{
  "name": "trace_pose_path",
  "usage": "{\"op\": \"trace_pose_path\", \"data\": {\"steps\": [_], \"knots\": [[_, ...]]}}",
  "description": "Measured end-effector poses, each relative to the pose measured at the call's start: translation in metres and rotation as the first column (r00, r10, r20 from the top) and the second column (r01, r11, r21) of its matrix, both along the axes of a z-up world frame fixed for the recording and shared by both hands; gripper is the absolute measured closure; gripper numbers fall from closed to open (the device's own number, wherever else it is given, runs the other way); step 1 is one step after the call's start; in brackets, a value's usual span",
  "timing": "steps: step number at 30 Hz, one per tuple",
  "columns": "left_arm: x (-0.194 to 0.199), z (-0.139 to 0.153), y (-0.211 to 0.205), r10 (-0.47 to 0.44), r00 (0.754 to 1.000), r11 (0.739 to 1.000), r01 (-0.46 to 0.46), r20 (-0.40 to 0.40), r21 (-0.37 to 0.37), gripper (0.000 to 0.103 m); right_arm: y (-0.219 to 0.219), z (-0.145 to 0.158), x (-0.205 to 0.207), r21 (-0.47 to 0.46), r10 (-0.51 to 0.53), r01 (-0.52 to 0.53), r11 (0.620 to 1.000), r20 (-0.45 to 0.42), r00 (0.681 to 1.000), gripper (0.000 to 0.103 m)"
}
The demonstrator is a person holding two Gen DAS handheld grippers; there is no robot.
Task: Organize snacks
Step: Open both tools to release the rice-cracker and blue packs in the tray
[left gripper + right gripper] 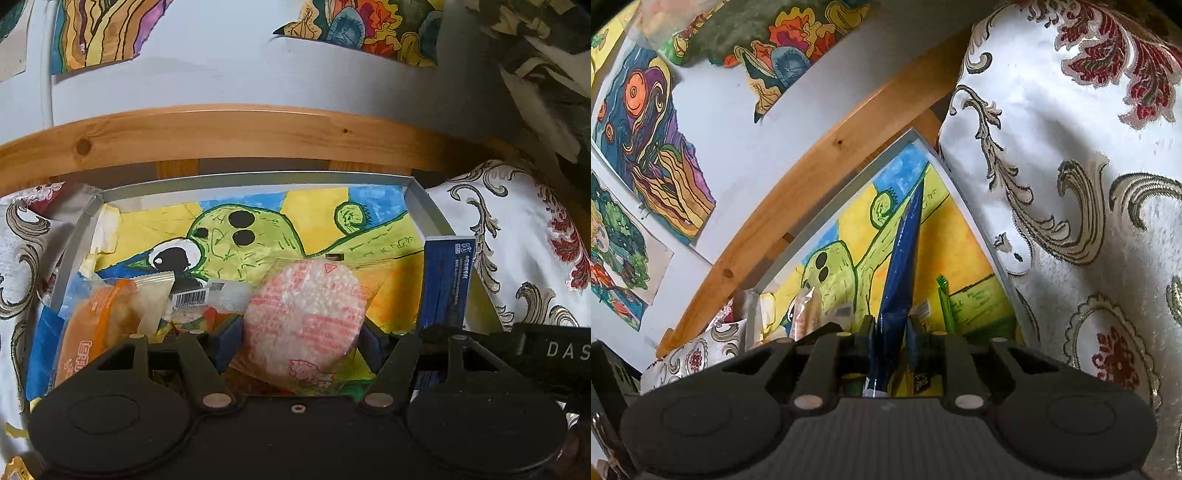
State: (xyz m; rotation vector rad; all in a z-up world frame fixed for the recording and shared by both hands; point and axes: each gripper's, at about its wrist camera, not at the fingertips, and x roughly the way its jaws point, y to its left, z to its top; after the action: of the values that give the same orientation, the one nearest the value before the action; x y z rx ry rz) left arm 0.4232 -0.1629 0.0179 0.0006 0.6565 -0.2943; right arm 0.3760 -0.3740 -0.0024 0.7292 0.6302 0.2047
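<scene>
1 tray (255, 177); 1 round rice cracker pack (306, 317); 1 blue packet (445, 284); 1 orange packet (96, 325); 2 grippers.

My right gripper (890, 332) is clamped on a dark blue packet (905, 258), which stands on edge and points away from me over the tray (849, 184). The tray's floor is a yellow and green drawing (960, 254). A pale wrapped snack (807, 306) lies left of the packet, a green strip (943, 299) right of it. Patterned cloth (1071, 184) fills my right side.
</scene>
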Motion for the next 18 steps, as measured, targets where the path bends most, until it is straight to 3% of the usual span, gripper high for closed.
{"op": "trace_pose_path", "data": {"steps": [2, 3, 6, 13, 18], "knots": [[-0.001, 0.000, 0.000, 0.009, 1.000, 1.000, -0.009, 0.001, 0.005, 0.025, 0.000, 0.001, -0.001, -0.008, 0.002, -0.002, 1.000, 0.001, 1.000, 0.077], [-0.002, 0.000, 0.001, 0.018, 1.000, 1.000, -0.018, 0.002, -0.002, 0.017, 0.000, 0.001, -0.001, -0.013, 0.005, -0.005, 1.000, 0.004, 1.000, 0.071], [-0.007, 0.003, 0.007, 0.060, 0.998, 0.998, -0.060, 0.018, -0.028, 0.009, -0.001, 0.004, -0.003, -0.006, 0.007, -0.007, 1.000, 0.017, 1.000, 0.054], [-0.030, 0.013, 0.030, 0.138, 0.989, 0.989, -0.136, 0.047, -0.050, 0.003, -0.007, 0.011, -0.008, -0.001, -0.002, 0.002, 1.000, 0.041, 0.999, 0.041], [-0.050, 0.022, 0.050, 0.180, 0.982, 0.983, -0.177, 0.059, -0.052, 0.001, -0.001, 0.017, -0.015, -0.040, 0.009, -0.007, 0.999, 0.055, 0.998, 0.020]]}}
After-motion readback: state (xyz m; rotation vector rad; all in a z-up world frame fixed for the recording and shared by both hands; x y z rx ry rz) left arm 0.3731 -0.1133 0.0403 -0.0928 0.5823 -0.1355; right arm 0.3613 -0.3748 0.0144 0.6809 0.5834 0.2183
